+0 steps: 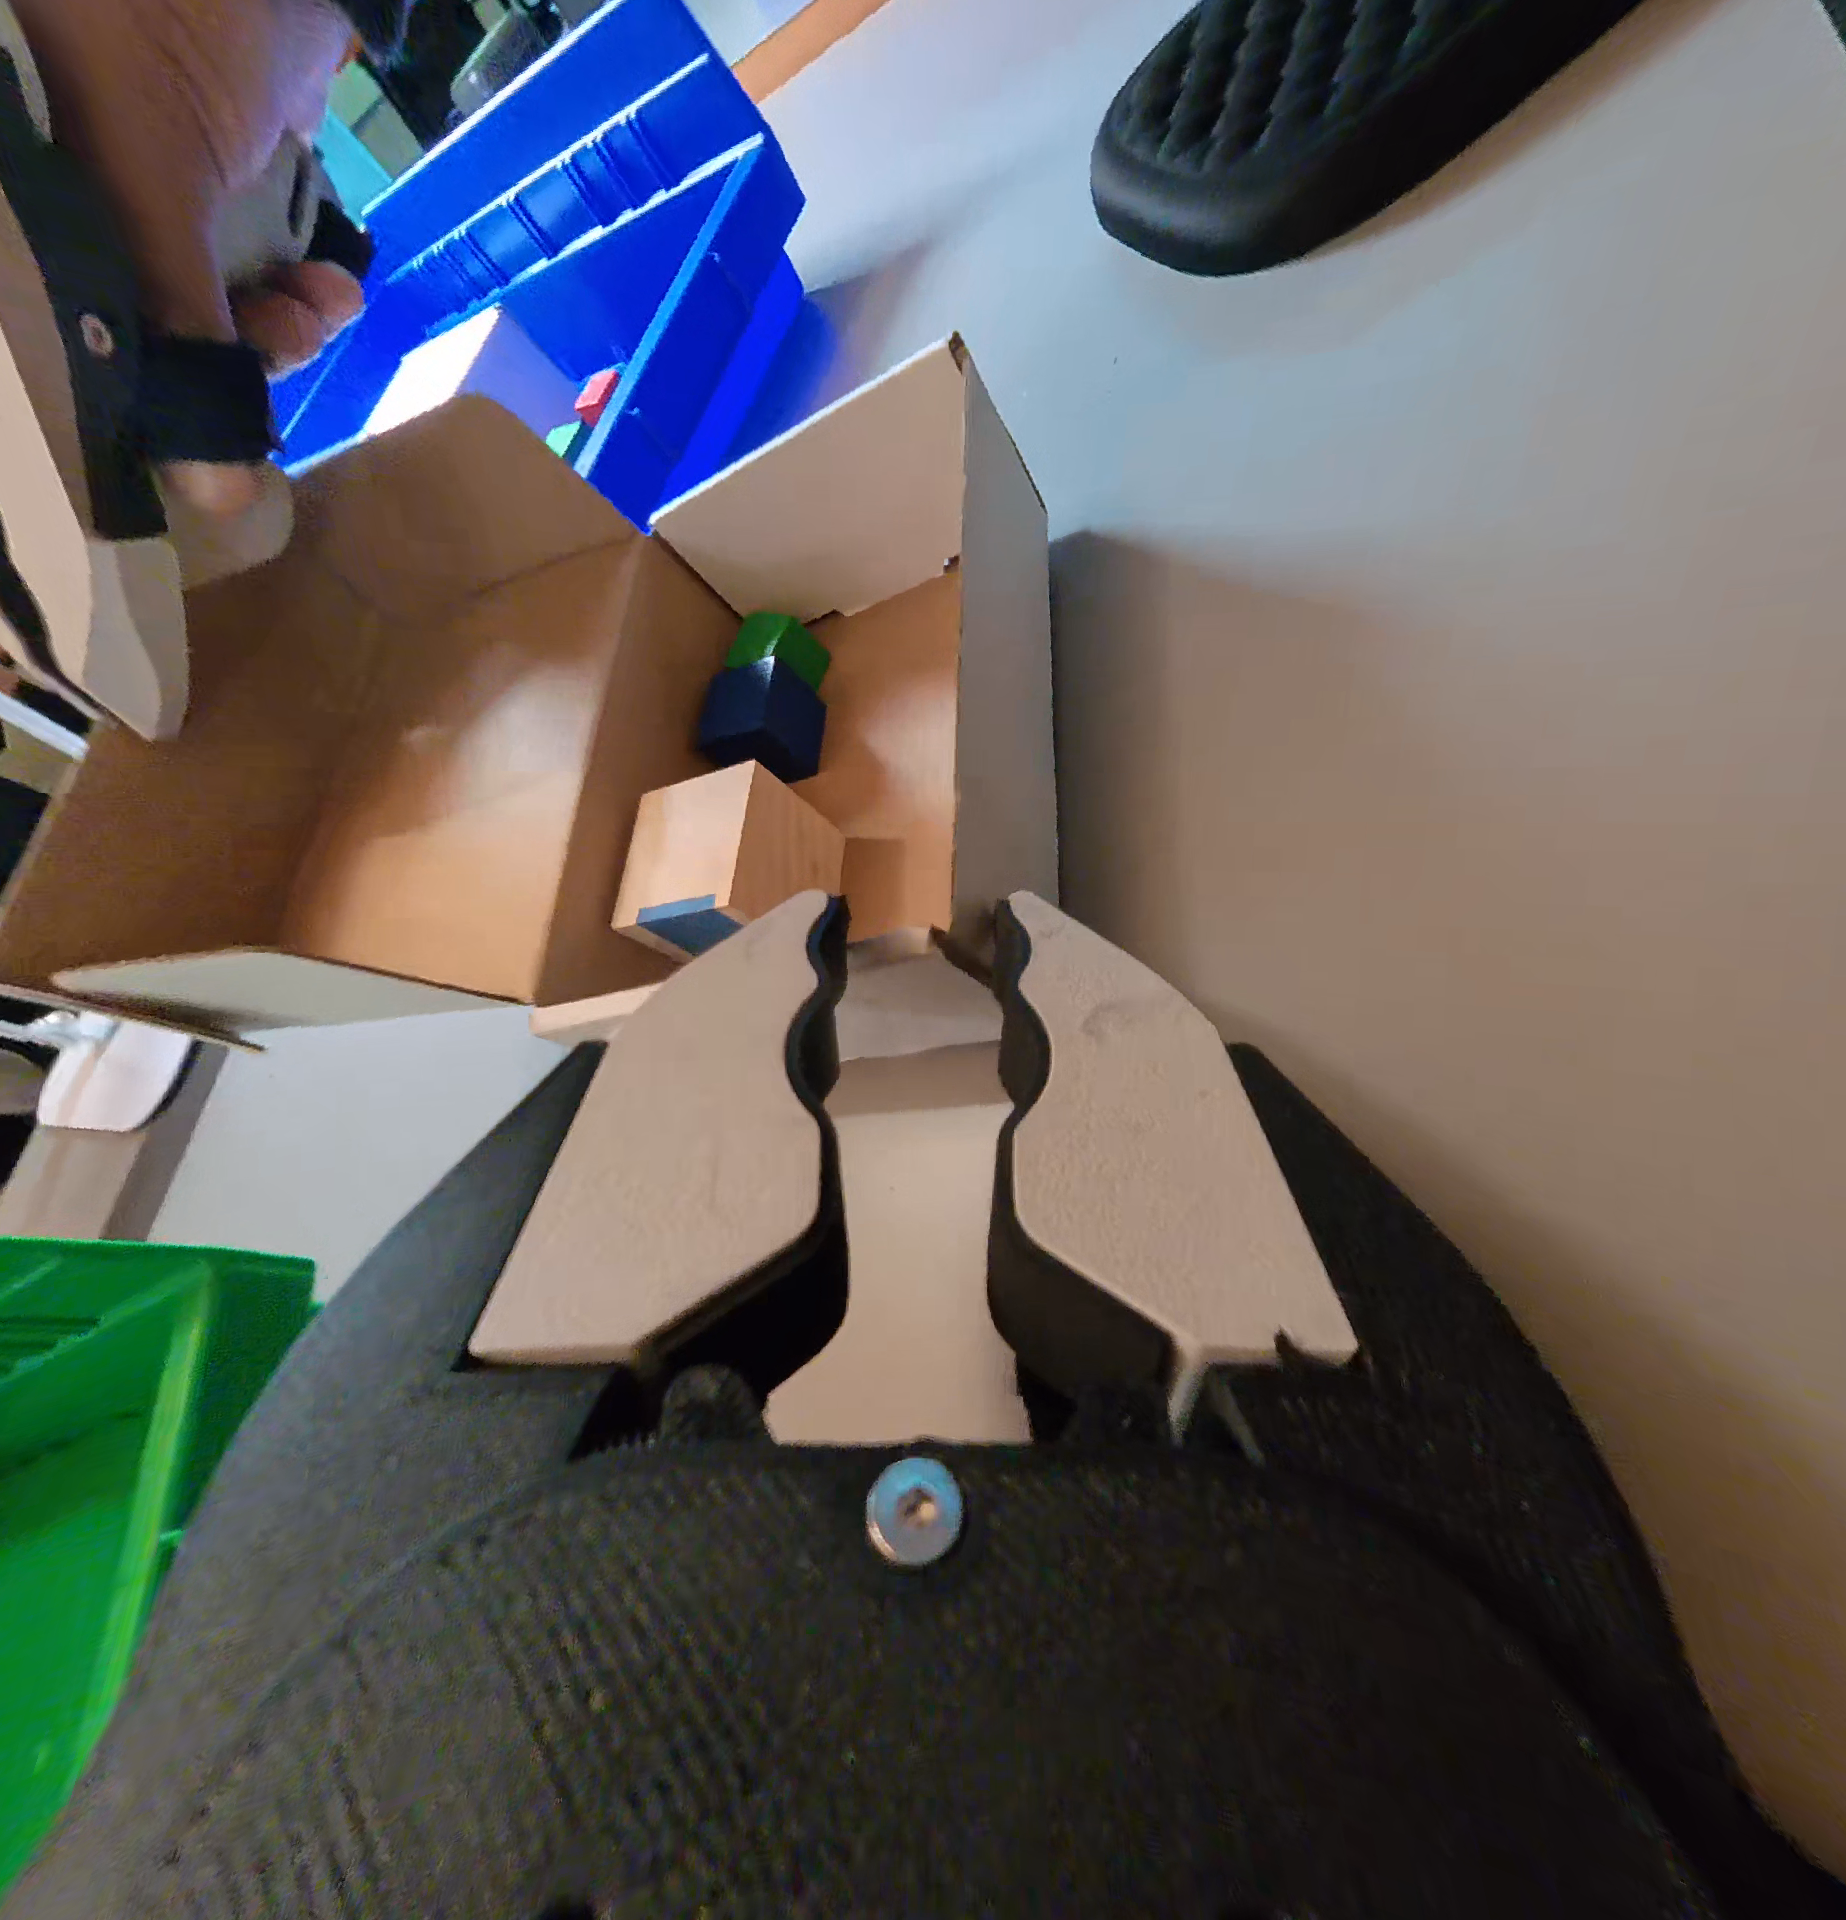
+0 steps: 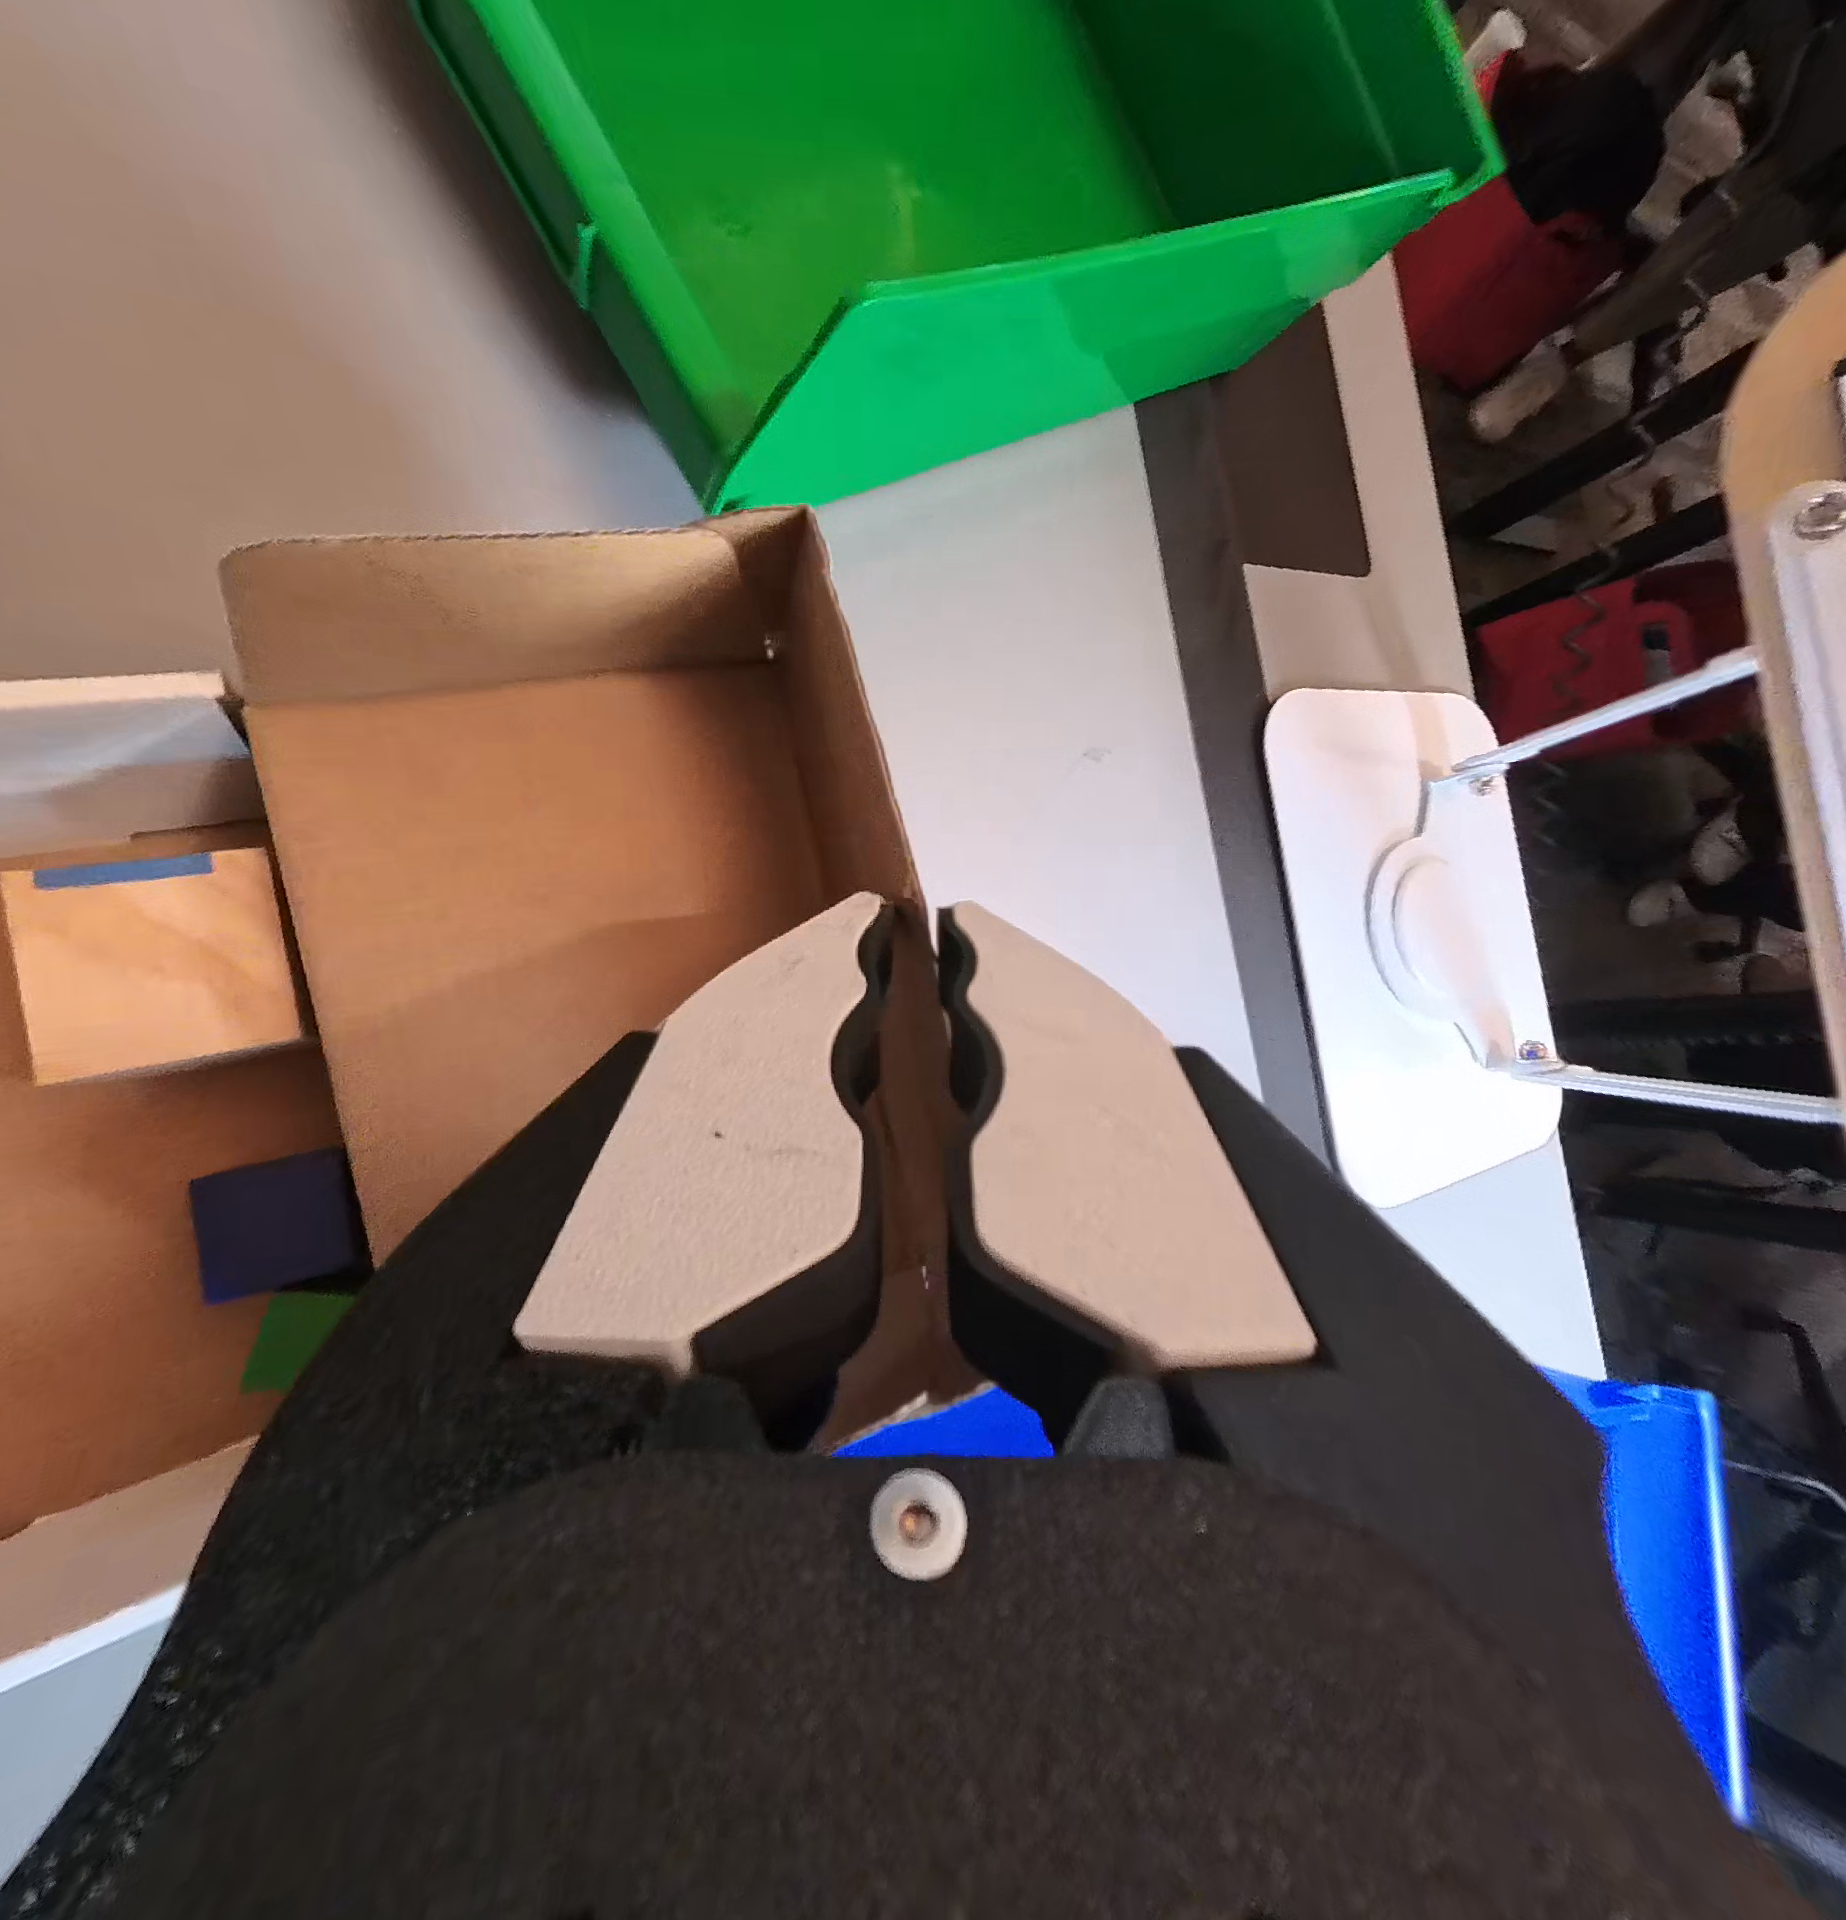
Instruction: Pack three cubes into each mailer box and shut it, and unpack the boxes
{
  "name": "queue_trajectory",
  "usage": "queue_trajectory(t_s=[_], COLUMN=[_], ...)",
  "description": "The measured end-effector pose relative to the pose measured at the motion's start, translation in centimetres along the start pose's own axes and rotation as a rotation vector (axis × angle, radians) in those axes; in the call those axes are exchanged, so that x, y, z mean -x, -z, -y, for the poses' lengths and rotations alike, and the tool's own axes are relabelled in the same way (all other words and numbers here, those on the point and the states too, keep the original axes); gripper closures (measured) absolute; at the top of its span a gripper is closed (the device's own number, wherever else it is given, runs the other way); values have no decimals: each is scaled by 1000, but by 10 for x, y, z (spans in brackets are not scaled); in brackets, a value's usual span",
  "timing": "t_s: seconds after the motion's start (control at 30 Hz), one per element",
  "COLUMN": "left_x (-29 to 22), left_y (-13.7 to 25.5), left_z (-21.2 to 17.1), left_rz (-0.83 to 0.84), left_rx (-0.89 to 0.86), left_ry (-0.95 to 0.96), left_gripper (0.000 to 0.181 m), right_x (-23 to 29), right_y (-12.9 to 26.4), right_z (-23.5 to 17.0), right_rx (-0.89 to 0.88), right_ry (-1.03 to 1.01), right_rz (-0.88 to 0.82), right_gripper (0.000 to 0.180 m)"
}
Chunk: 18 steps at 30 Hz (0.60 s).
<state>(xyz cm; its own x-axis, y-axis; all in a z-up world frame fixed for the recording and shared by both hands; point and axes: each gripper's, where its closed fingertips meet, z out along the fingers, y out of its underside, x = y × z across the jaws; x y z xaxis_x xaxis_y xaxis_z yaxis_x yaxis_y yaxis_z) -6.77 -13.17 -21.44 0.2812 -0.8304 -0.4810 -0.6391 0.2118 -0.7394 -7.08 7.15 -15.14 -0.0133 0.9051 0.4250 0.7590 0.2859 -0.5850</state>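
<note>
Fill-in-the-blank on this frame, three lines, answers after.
1. The open mailer box holds ___ cubes.
2. The cube between the wooden cube and the green cube is dark ___.
3. The right gripper is shut on the box's cardboard wall, and the bin ahead of it is ___.
Missing words: three; blue; green.

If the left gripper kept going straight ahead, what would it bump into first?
Probably the mailer box: the left gripper already sits at its white side wall. Depth is unclear, so maybe the wooden cube inside.
</note>
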Motion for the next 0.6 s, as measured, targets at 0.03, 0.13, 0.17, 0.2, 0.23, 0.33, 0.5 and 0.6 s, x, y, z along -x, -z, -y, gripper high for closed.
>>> queue_trajectory(t_s=[0.03, 0.13, 0.17, 0.2, 0.23, 0.33, 0.5, 0.6], left_x=[0, 3, 4, 5, 6, 8, 12, 13], left_y=[0, -2, -3, -3, -4, -5, -6, -7], left_z=[0, -1, -2, -2, -1, -1, -3, -3], left_rz=[4, 23, 28, 30, 32, 40, 70, 83], left_rx=[1, 11, 14, 16, 15, 21, 42, 47], left_ry=[16, 29, 36, 42, 49, 72, 106, 126], left_gripper=[155, 154, 154, 154, 154, 154, 154, 154], right_x=[-3, -18, -24, -29, -35, -47, -29, 5], right_y=[3, 20, 28, 36, 45, 72, 118, 134], right_z=[3, 11, 15, 19, 22, 31, 61, 72], right_rx=[-18, -55, -68, -82, -96, -127, -285, -351], right_ry=[-9, -19, -24, -34, -48, -89, -150, -184], right_rz=[-14, -113, -154, -194, -230, -316, -302, -226], right_gripper=[171, 168, 166, 165, 163, 158, 153, 146])
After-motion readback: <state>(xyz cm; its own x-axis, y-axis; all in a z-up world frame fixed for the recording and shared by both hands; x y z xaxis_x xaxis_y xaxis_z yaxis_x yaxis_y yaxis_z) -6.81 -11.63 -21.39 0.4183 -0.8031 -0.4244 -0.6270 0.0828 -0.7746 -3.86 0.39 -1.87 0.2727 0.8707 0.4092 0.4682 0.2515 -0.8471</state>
